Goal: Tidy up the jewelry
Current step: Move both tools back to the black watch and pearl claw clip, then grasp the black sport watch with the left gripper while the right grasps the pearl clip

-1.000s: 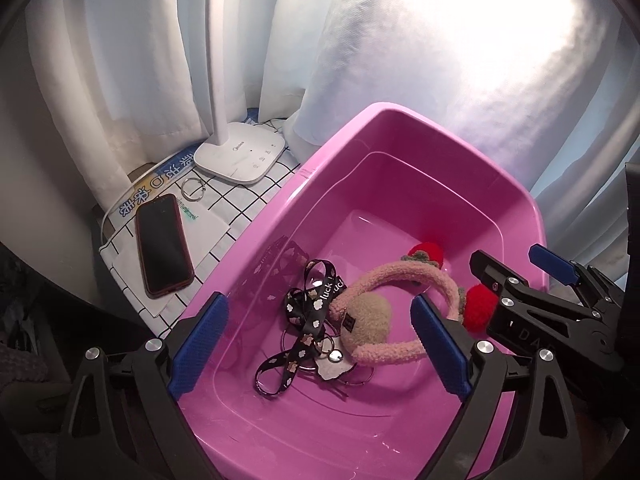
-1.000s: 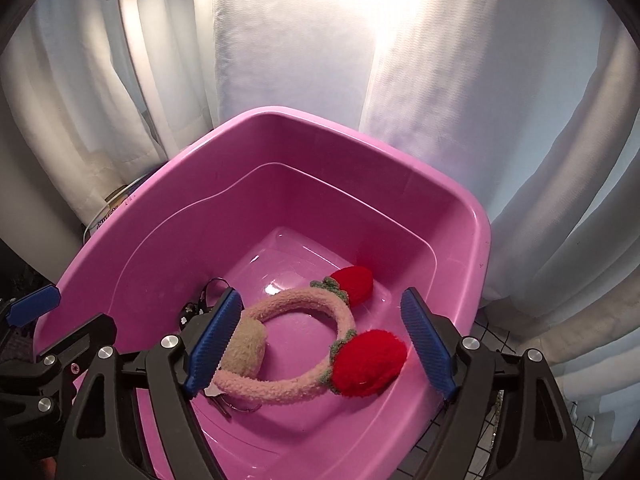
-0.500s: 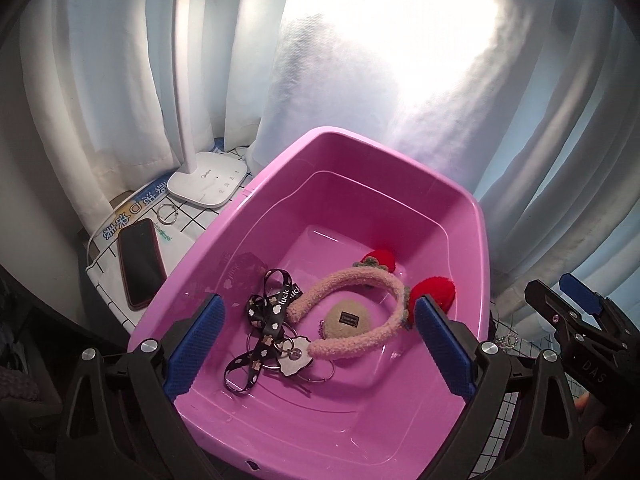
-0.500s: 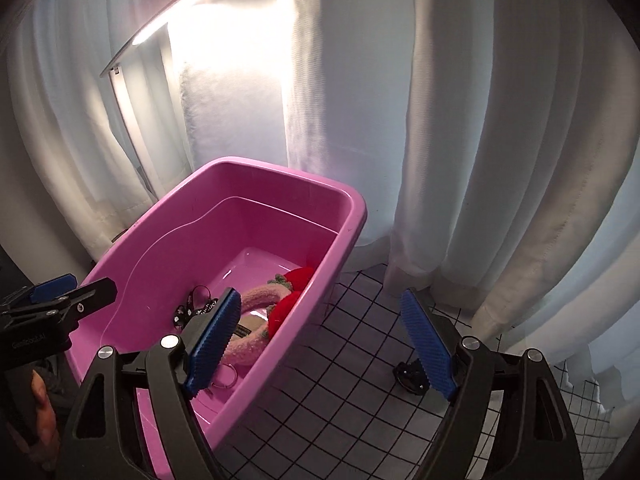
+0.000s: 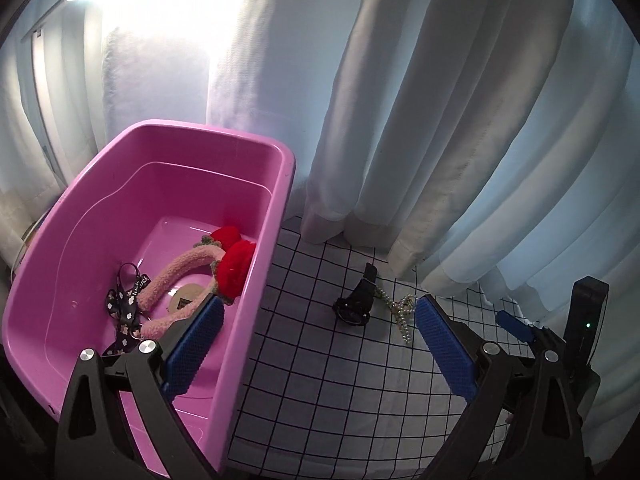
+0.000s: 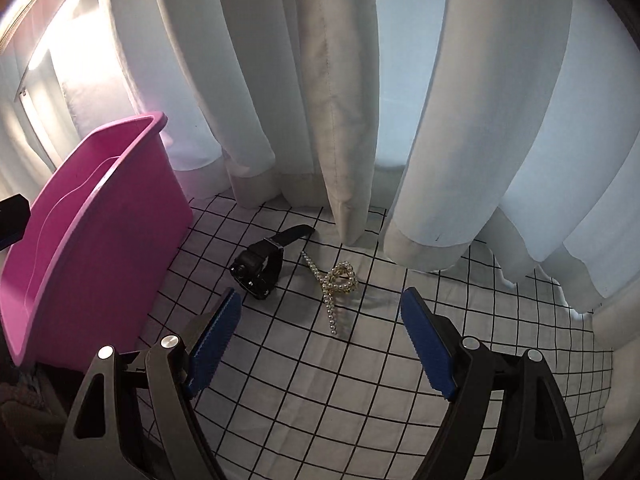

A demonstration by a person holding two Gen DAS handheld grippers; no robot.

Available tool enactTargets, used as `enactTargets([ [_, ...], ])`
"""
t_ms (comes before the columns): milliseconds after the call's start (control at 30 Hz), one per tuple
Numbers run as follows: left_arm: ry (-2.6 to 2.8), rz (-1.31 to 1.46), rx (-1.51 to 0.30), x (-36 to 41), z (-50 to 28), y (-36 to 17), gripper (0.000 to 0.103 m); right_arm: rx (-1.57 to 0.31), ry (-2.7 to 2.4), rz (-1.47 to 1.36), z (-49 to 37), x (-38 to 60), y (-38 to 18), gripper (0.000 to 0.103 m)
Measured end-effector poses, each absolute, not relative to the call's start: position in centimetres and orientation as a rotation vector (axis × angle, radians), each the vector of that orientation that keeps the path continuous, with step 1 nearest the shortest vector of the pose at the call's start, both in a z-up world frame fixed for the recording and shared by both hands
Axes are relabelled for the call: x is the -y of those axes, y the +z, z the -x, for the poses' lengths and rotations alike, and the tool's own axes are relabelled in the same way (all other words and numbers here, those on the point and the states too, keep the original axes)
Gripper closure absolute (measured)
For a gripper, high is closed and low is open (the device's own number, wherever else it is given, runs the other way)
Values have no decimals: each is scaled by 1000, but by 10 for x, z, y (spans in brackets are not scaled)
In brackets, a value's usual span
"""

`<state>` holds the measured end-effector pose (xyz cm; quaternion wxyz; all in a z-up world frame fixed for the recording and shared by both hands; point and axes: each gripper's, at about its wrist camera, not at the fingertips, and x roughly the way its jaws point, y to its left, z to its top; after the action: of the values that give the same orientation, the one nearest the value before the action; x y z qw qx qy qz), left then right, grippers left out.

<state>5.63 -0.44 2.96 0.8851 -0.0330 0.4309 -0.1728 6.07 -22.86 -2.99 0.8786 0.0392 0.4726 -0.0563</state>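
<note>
Left gripper (image 5: 316, 334) and right gripper (image 6: 320, 322): jaws spread, empty. Black watch (image 6: 258, 266) and pearl necklace (image 6: 336, 284) lie on grid cloth (image 6: 320, 380), beside pink tub (image 5: 256, 240) holding earmuffs (image 5: 200, 276), lanyard (image 5: 124, 300).

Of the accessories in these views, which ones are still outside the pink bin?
The black watch and the pearl necklace. Both lie on the checked cloth near the curtain, unlike the fuzzy headband and lanyard inside the pink bin.

Open checked cloth (image 6: 340, 400) lies free before the watch (image 6: 258, 266) and pearl necklace (image 6: 336, 284); pink bin (image 6: 92, 240) bounds its left edge, curtains (image 6: 340, 100) its far edge.
</note>
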Motion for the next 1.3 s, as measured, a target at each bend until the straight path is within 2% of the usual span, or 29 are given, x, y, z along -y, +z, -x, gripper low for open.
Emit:
enactTargets([
  [300, -349, 58, -963, 52, -57, -18, 8, -1107, -69, -86, -98, 240, -118, 25],
  [667, -277, 24, -1013, 86, -72, -72, 8, -1149, -98, -66, -138, 259, -174, 25],
  [967, -249, -11, -1042, 115, -101, -117, 8, -1124, -106, -133, -139, 297, -179, 25],
  [1300, -228, -72, -1096, 133, -147, -165, 8, -1089, -79, -62, -145, 303, -182, 25],
])
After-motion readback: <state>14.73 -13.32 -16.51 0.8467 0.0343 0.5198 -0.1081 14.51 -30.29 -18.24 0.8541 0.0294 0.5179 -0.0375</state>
